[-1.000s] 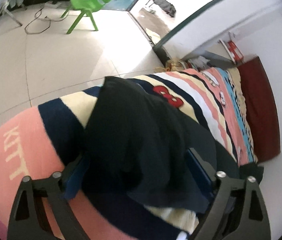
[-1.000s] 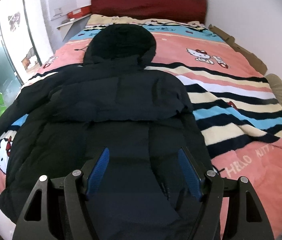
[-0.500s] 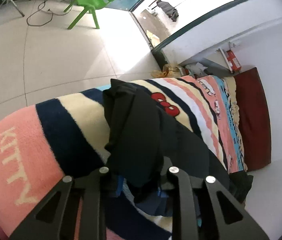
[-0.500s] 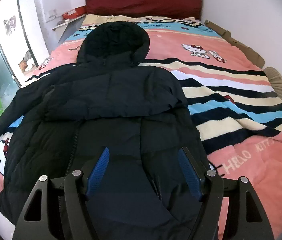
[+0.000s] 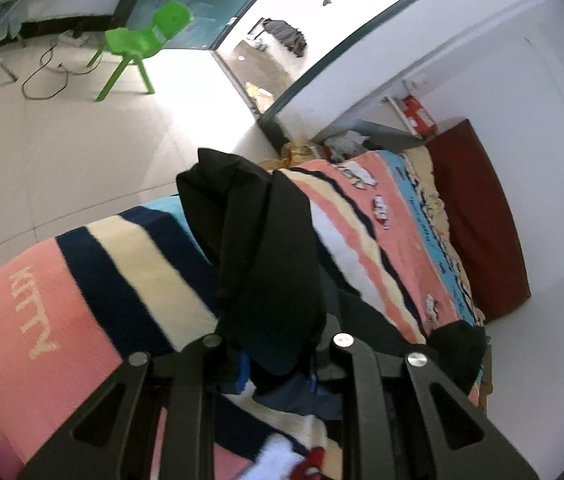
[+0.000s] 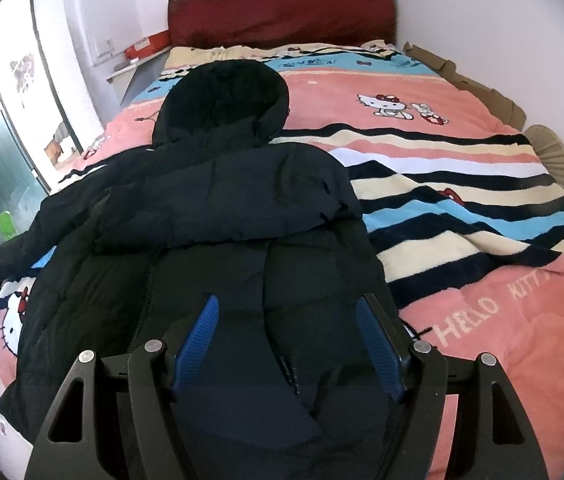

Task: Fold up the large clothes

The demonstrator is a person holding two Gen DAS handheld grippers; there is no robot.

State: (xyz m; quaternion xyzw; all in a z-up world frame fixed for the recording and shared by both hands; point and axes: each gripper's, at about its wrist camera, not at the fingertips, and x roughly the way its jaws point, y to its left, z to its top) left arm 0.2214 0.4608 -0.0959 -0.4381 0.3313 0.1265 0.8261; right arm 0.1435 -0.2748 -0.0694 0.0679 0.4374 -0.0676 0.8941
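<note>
A large black hooded puffer jacket (image 6: 222, 216) lies spread on the striped Hello Kitty blanket (image 6: 462, 184), hood toward the red headboard. One sleeve is folded across its chest. The other sleeve (image 5: 266, 248) stretches to the bed's left edge, where my left gripper (image 5: 278, 368) is shut on its cuff end and holds it lifted off the blanket. My right gripper (image 6: 288, 344) is open, its blue pads (image 6: 198, 340) hovering over the jacket's lower hem.
A red headboard (image 6: 282, 12) stands at the far end against the wall. A green plastic chair (image 5: 142, 44) and a loose cable lie on the tiled floor left of the bed. A shelf with a red box (image 5: 418, 112) is beside the bed's head.
My left gripper closed on the sleeve end and lifted it up off the blanket. My right gripper stayed open and eased slightly nearer over the hem.
</note>
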